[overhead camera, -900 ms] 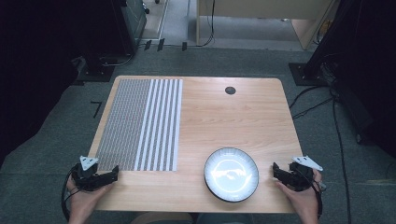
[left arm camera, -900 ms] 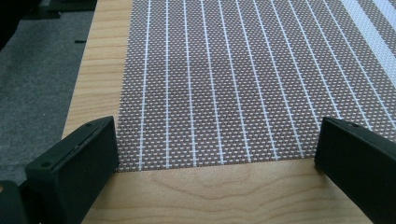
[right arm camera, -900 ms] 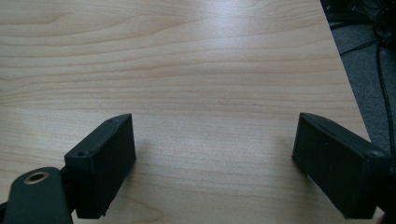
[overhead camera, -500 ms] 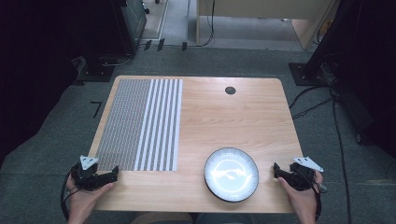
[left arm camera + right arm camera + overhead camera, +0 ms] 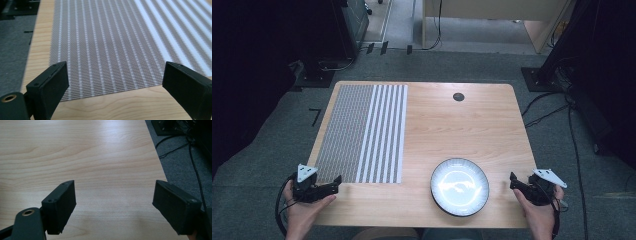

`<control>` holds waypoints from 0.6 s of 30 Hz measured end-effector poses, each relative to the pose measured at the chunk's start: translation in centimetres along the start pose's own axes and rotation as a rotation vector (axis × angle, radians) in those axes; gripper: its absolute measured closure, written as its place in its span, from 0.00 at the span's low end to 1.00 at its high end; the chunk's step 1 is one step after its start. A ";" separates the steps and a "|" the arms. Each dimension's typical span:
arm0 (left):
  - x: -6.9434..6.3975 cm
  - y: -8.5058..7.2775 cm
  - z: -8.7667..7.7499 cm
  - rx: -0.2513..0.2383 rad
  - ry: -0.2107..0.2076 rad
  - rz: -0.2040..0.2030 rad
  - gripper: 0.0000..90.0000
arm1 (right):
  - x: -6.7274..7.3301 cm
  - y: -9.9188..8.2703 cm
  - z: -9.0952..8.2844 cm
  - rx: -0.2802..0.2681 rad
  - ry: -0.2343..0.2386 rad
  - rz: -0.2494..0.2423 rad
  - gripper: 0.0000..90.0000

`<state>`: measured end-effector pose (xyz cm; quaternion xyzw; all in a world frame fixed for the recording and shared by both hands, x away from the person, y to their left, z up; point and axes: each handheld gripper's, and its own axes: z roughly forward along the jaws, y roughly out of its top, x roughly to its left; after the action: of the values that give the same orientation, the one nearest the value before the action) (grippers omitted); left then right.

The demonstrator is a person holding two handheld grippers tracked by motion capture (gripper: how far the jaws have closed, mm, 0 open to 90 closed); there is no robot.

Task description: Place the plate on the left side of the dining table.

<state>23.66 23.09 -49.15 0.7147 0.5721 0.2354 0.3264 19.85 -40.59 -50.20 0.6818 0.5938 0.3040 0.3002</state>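
A striped grey and white placemat (image 5: 364, 132) lies on the left half of the wooden table (image 5: 462, 130). A round plate (image 5: 459, 186) with a dark ribbed rim and a pale centre sits near the front edge, right of the middle. My left gripper (image 5: 336, 183) is held at the front left corner, just in front of the mat's near edge. In the left gripper view the left gripper (image 5: 116, 72) is open, with the placemat (image 5: 120, 37) ahead of it. My right gripper (image 5: 513, 180) is at the front right, right of the plate. The right gripper (image 5: 113, 187) stands open over bare wood.
A small black round grommet (image 5: 458, 97) sits in the tabletop near the far edge. Grey carpet (image 5: 272, 140) surrounds the table. Black cables (image 5: 577, 140) run across the floor at the right, and dark equipment stands at the back left.
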 end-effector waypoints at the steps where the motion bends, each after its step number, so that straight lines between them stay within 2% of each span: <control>1: -0.3 0.0 0.1 0.001 0.003 0.001 0.08 | 0.2 0.1 -0.3 -0.007 -0.005 0.000 0.21; 7: -0.7 0.0 0.3 0.008 -0.017 -0.010 0.08 | 0.6 0.4 -1.1 -0.005 -0.008 0.007 0.22; 12: -1.4 0.1 0.3 0.013 -0.003 -0.012 0.08 | 0.9 0.6 -1.4 0.010 -0.010 0.014 0.22; 15: -1.8 0.2 0.1 0.008 -0.014 -0.034 0.08 | 1.2 0.6 -1.9 0.004 0.009 0.024 0.22; 18: -2.1 0.3 0.0 0.001 -0.018 -0.037 0.08 | 1.5 0.7 -2.2 -0.001 0.016 0.024 0.22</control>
<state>23.34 21.05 -48.85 0.7060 0.5826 0.2227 0.3354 18.75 -39.09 -48.23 0.6865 0.5877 0.3131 0.2920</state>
